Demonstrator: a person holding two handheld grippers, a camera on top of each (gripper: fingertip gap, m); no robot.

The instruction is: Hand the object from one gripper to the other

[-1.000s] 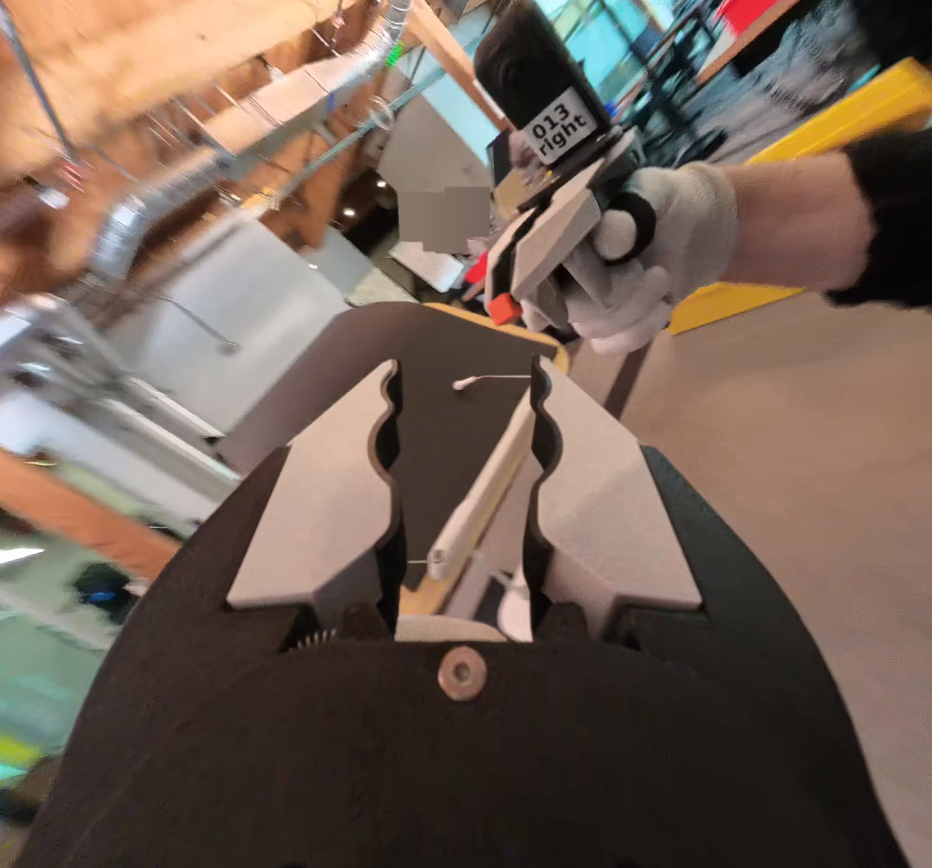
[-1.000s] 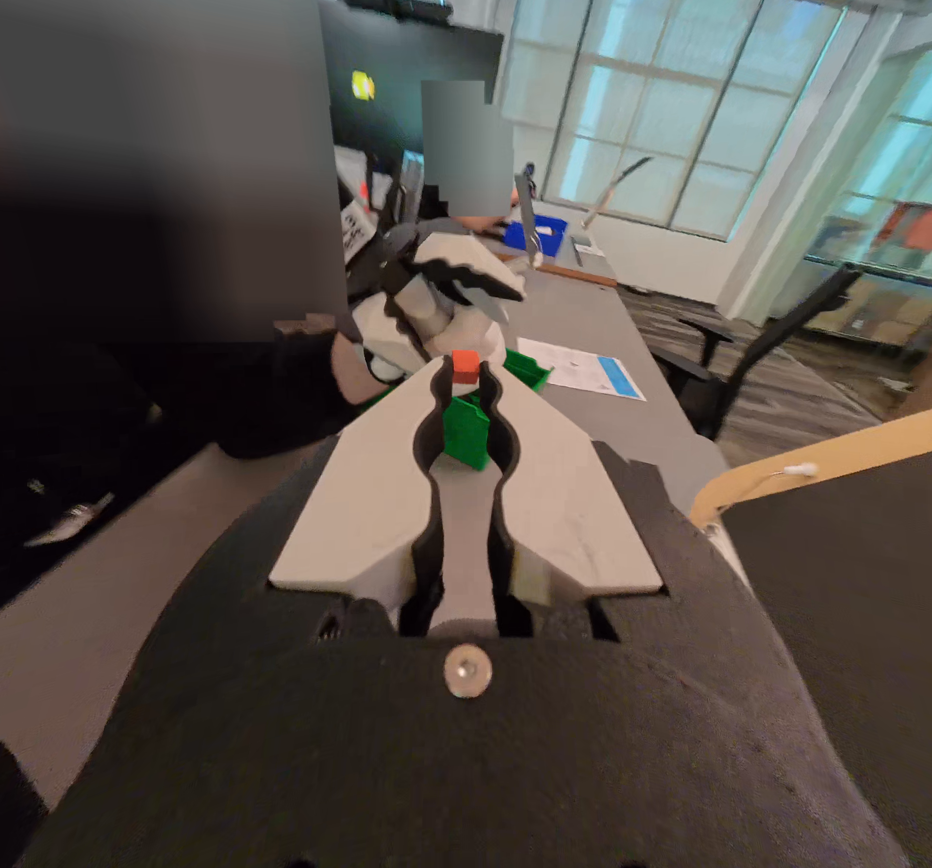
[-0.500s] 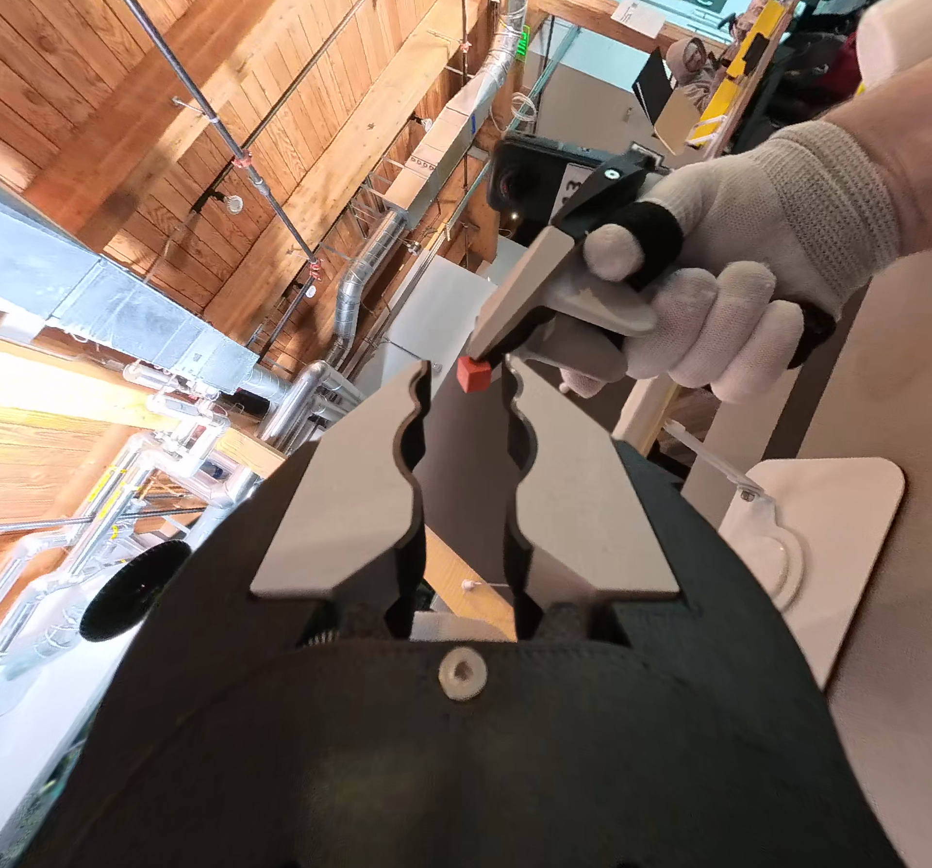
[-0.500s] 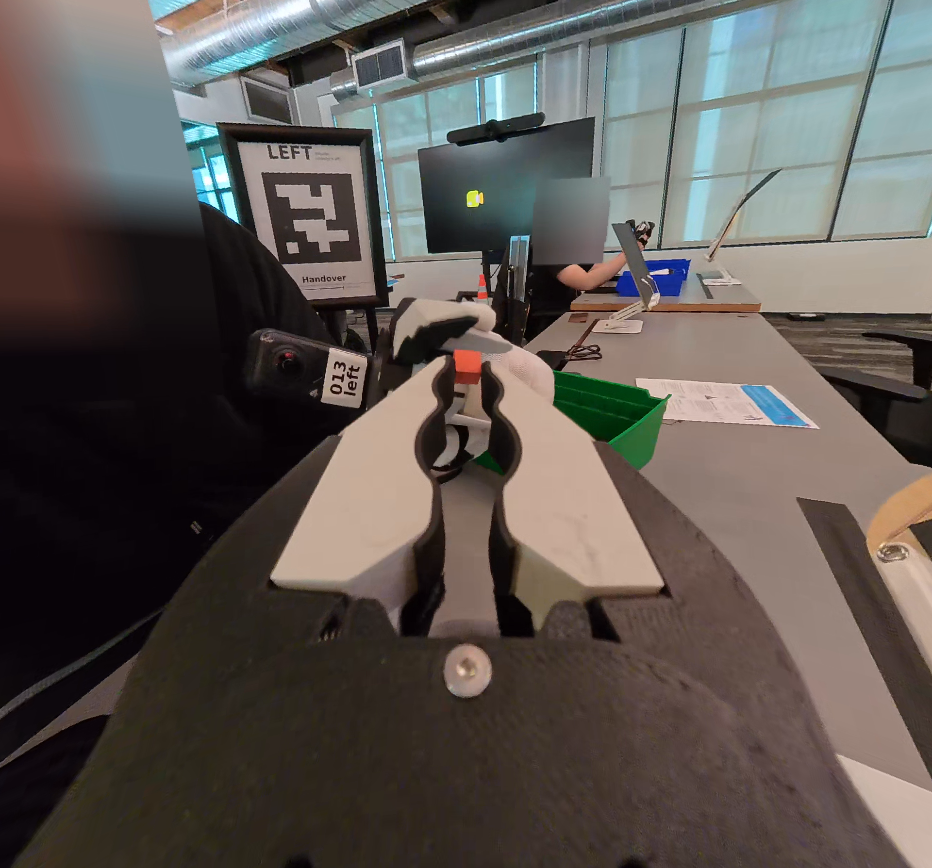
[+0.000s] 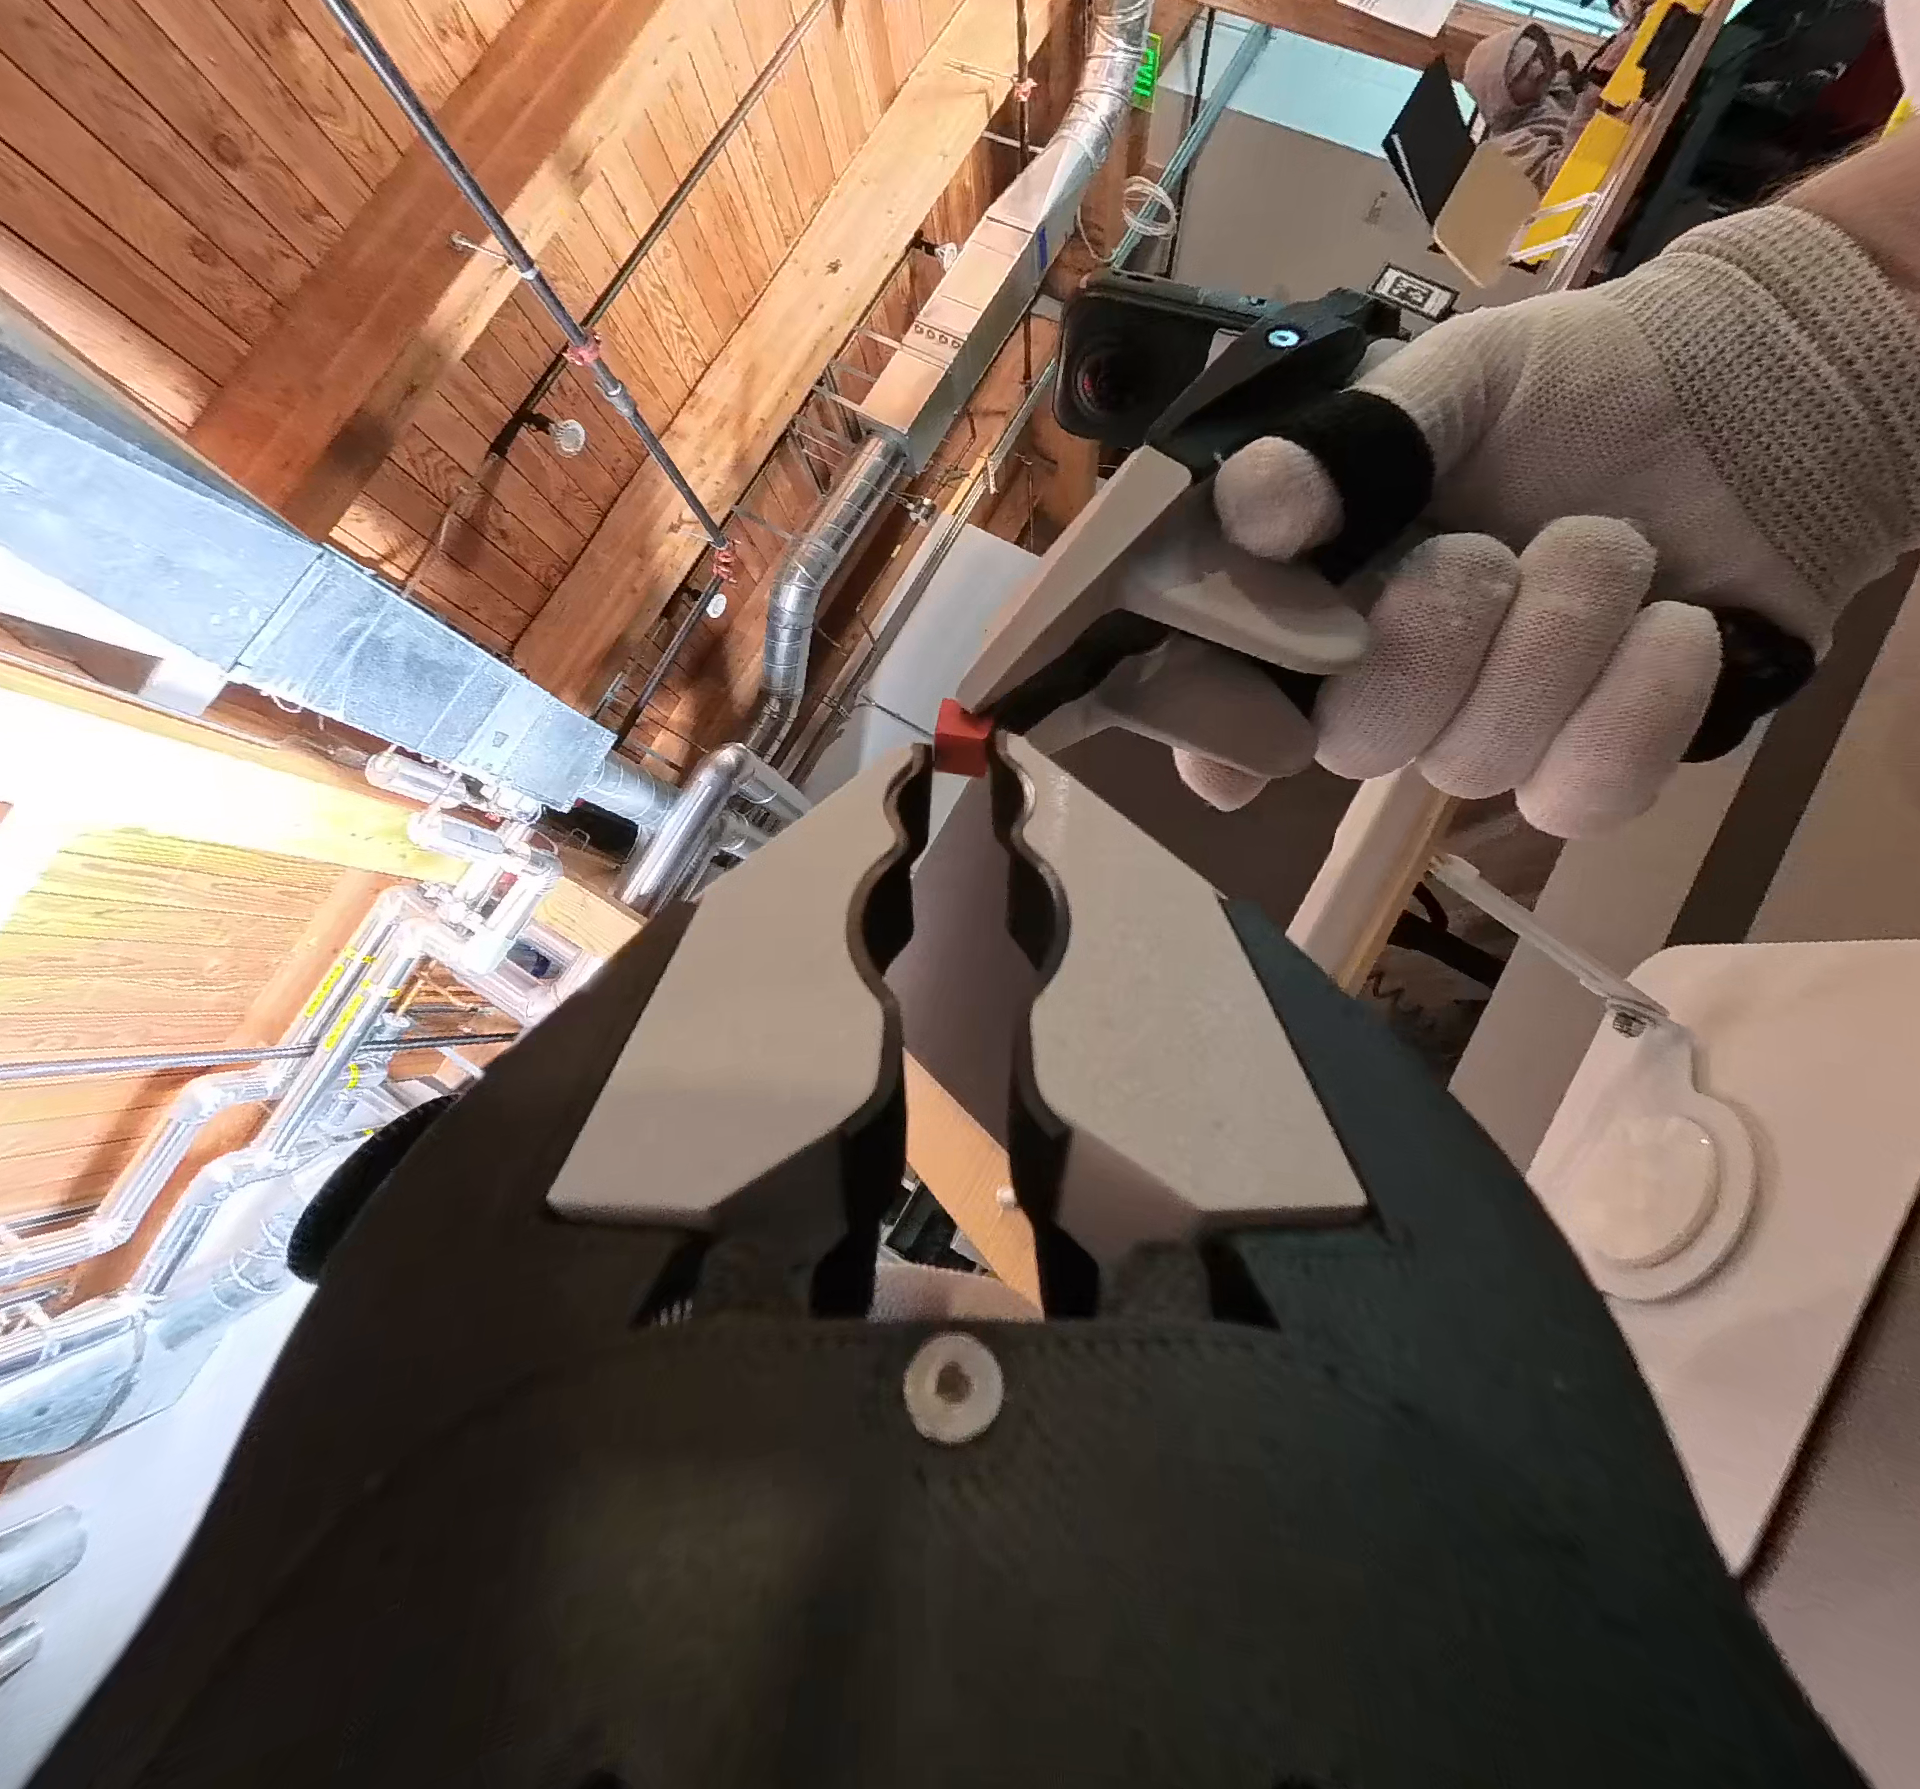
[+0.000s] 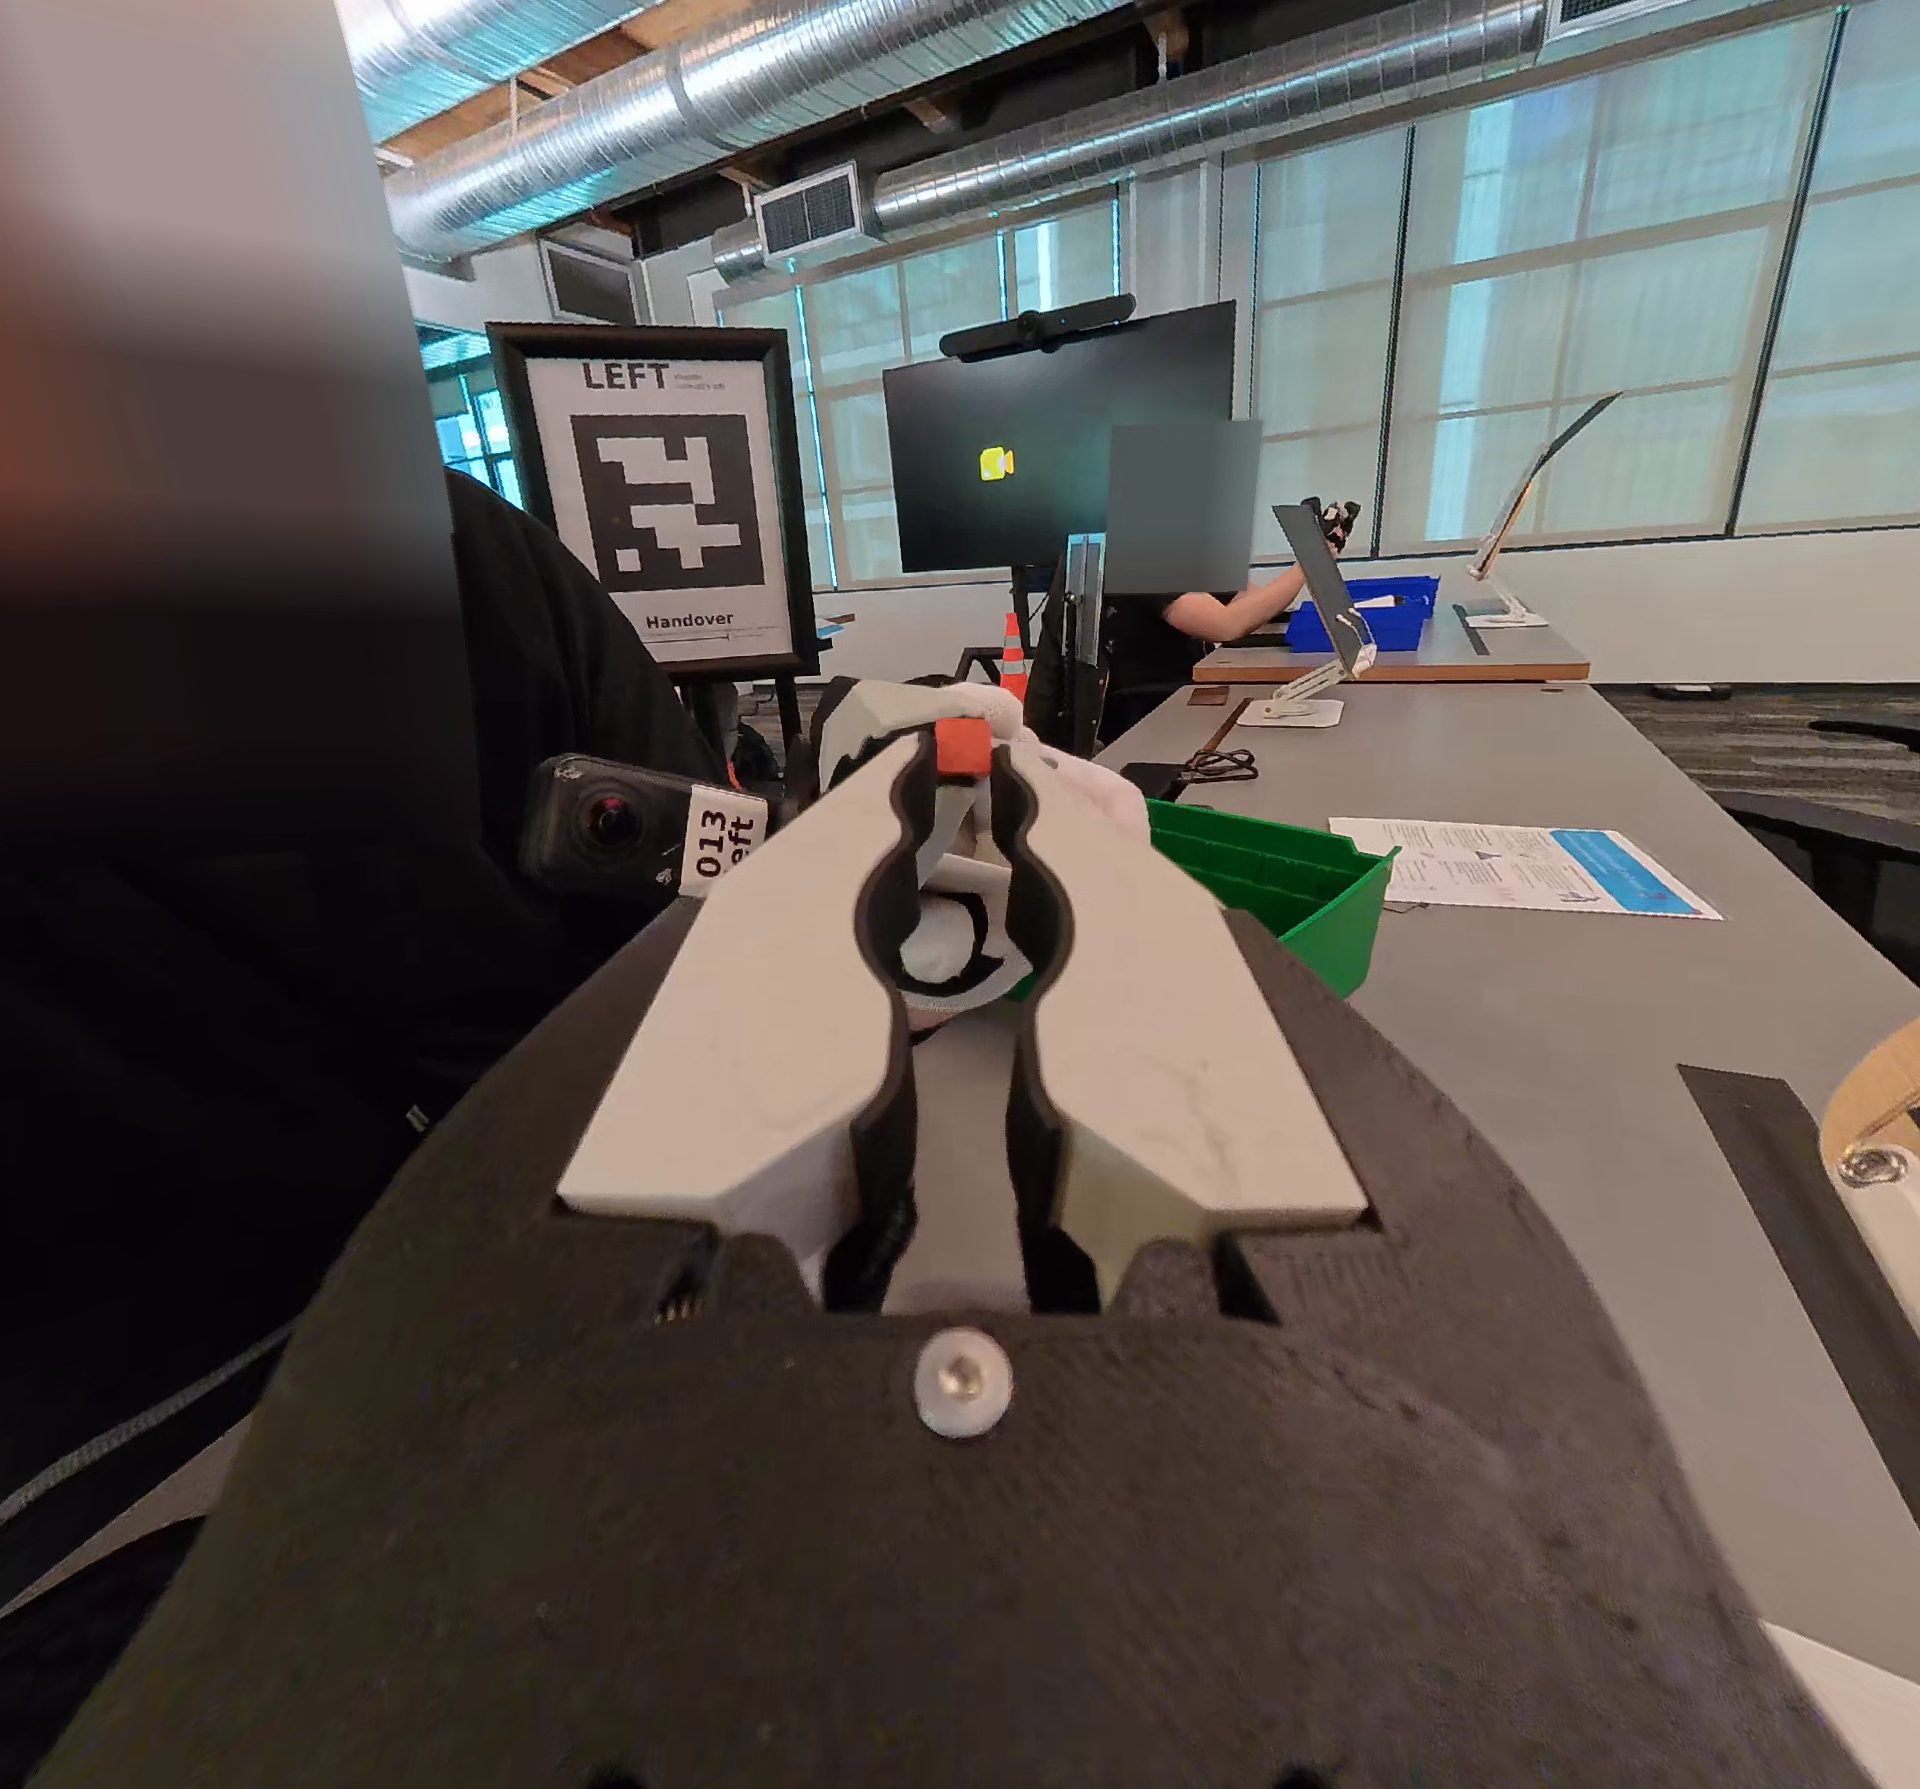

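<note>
Red and small, the cube sits right at the meeting point of the two grippers, held in the air above the grey table. In the right wrist view the right gripper pinches the cube between the very tips of its pale fingers. In the left wrist view the left gripper has its tips on either side of the same cube, the fingers drawn in narrow, but whether they press on it or stand just clear of it cannot be told. The right gripper comes in from the upper right there, held by a white-gloved hand. Beyond the cube in the right wrist view are the left gripper's camera and a gloved hand, with a green bin and a printed sheet on the table behind.
</note>
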